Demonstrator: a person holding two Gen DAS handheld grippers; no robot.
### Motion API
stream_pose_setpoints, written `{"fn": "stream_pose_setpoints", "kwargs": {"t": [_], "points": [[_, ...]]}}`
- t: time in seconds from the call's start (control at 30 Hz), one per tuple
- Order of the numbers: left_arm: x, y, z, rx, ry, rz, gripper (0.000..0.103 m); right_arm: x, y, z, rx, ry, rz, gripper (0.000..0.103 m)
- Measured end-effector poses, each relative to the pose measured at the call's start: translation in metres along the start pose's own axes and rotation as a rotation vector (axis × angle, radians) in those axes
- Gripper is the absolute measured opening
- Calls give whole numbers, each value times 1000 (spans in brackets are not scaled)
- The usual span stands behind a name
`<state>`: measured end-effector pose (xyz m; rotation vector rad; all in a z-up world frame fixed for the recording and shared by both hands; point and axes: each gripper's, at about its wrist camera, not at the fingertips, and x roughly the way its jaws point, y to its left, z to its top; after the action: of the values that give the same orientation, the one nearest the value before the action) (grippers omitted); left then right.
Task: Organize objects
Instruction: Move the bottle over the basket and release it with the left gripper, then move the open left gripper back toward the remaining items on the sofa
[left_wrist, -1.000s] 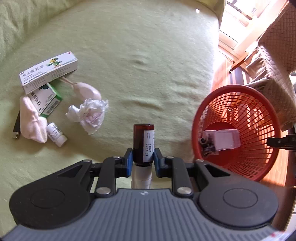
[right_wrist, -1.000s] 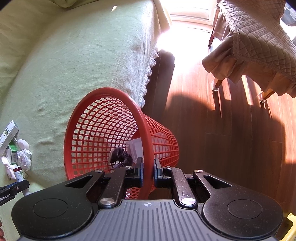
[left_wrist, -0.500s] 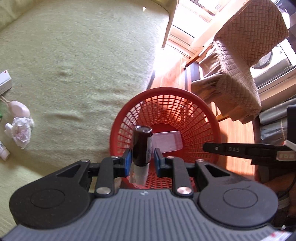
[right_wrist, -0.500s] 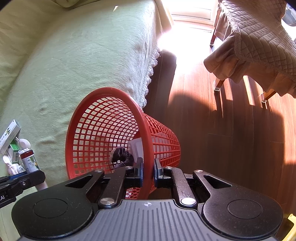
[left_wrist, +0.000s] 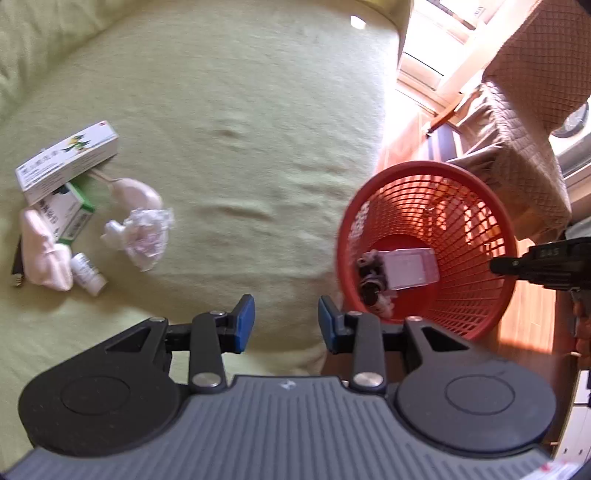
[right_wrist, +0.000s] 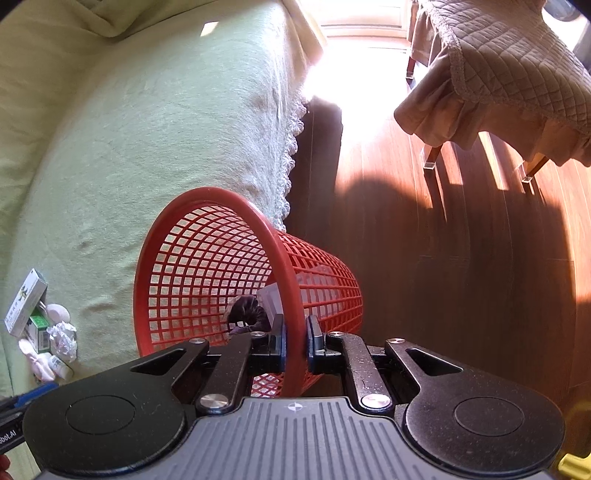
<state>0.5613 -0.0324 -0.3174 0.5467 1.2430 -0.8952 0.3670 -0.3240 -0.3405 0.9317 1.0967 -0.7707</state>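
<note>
A: Changed since half a second ago: the brown bottle is gone from the left gripper (left_wrist: 286, 325), whose blue pads now stand wide apart with nothing between.

B: And the red basket (left_wrist: 476, 177)?

A: Ahead and right of that claw, tilted against the green-covered bed (left_wrist: 240, 129).

B: Right gripper (right_wrist: 295, 341)?

A: Clamped narrow on the basket rim; only its view shows this. The left view alone shows the clear case (left_wrist: 410, 267) inside.
</note>
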Motion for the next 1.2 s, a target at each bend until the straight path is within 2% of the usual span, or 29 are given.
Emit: {"fn": "stream_pose_setpoints", "kwargs": {"t": [0.13,0.3,0.47,0.6,0.7,0.77,0.83,0.9,1.0,1.1,1.2], "points": [[-11,33,-11,-37,6,67,32,-12,-11,12,81,-1,36,6],[-27,57,-19,-88,-17,92,32,-46,-8,34,158,-37,107,6],[-40,74,-17,-129,-52,91,32,-79,20,61,184,-88,186,6],[-50,90,-11,-137,-81,107,32,-85,53,78,190,-95,257,6],[-56,104,-6,-157,-111,126,32,-73,78,90,165,-81,292,6],[-55,111,-1,-171,-116,144,32,-51,89,97,144,-40,301,6],[-55,114,3,-188,-117,155,32,-31,96,103,141,-17,276,7],[-54,114,5,-208,-115,173,32,-27,106,113,39,-29,208,7],[-55,111,5,-246,-107,211,32,-25,113,130,-77,22,214,8],[-54,106,2,-303,-92,234,32,-17,115,145,-179,96,175,9],[-50,96,0,-351,-82,247,32,-7,107,156,-181,134,176,9]]}}
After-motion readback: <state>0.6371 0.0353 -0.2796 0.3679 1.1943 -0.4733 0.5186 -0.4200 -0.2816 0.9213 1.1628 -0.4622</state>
